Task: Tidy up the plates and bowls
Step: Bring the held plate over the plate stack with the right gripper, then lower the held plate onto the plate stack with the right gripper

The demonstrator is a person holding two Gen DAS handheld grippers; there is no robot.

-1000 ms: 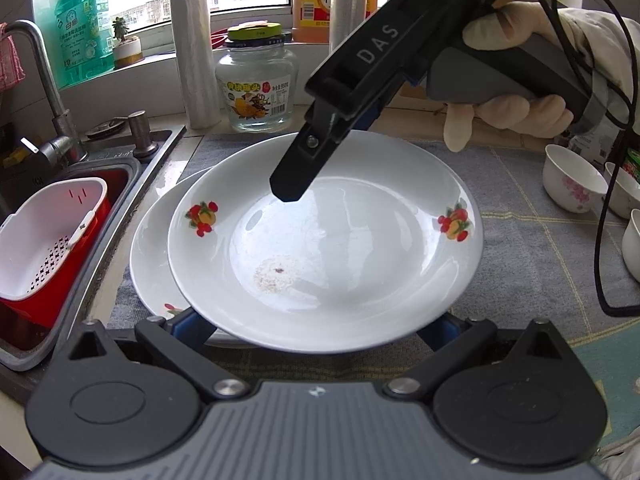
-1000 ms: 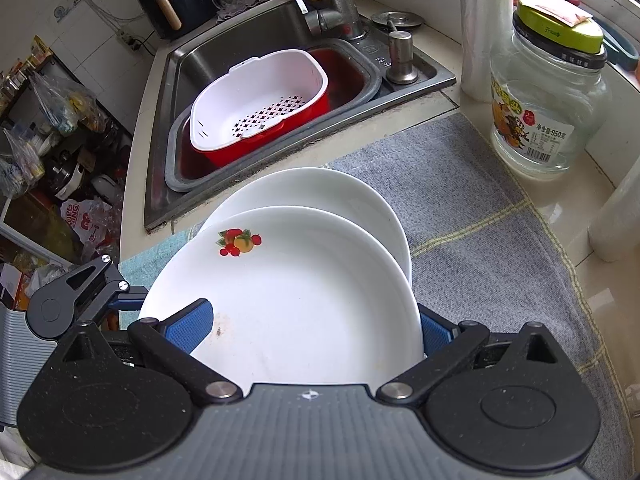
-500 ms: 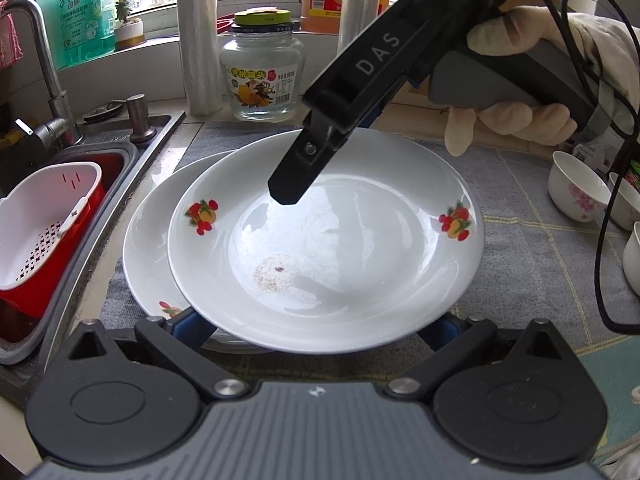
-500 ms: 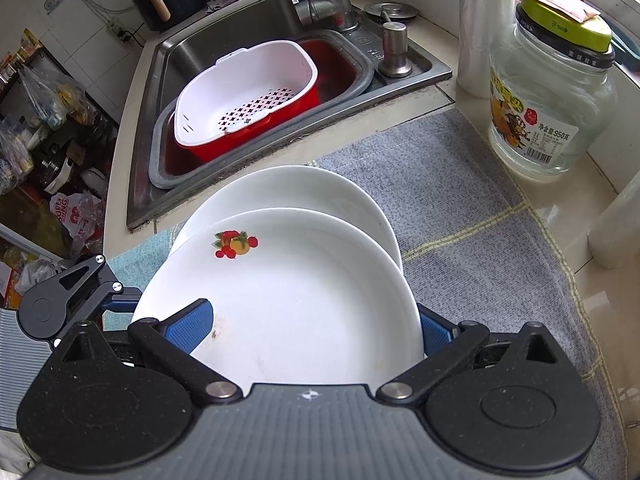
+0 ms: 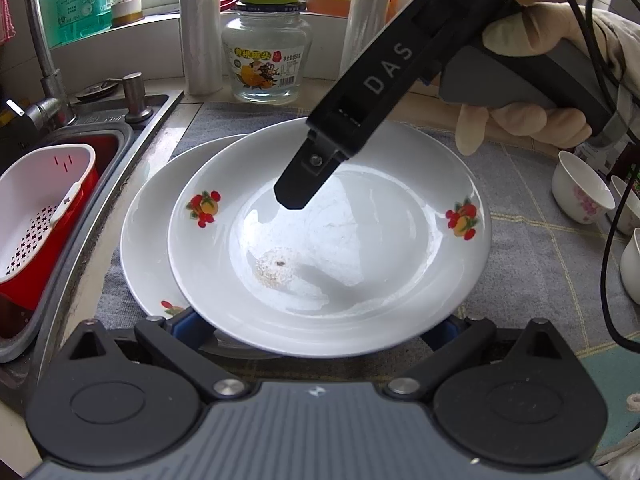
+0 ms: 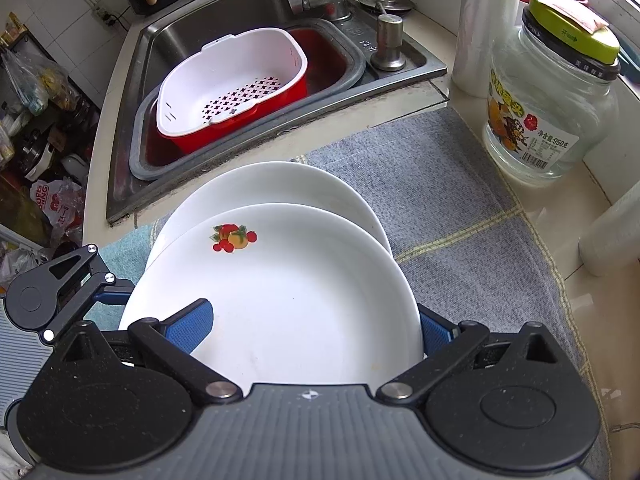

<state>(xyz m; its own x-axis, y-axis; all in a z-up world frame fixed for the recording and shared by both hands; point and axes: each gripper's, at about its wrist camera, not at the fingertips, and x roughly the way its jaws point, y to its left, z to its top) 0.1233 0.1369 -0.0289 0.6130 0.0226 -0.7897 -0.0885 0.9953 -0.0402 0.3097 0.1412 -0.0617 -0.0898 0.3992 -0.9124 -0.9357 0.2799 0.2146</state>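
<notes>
1. White fruit-print plate (image 5: 328, 240) sat over a second white plate (image 6: 272, 184) on your grey woven mat (image 6: 440, 184).
2. Steel sink (image 6: 224, 12) with white colander (image 6: 232, 80) lay beside; glass jar (image 5: 267, 60) stood by the window.
3. Whether your left gripper (image 5: 320, 320) or right gripper (image 6: 312, 320) clamped the plate, I cannot tell.

Top plate (image 5: 332, 240): white, fruit decals on rim, brownish smudge in well; sits off-centre over 2nd white plate (image 5: 148, 240), overlapping it, on grey cloth; white floral bowls (image 5: 580, 192) at far right, upright.
</notes>
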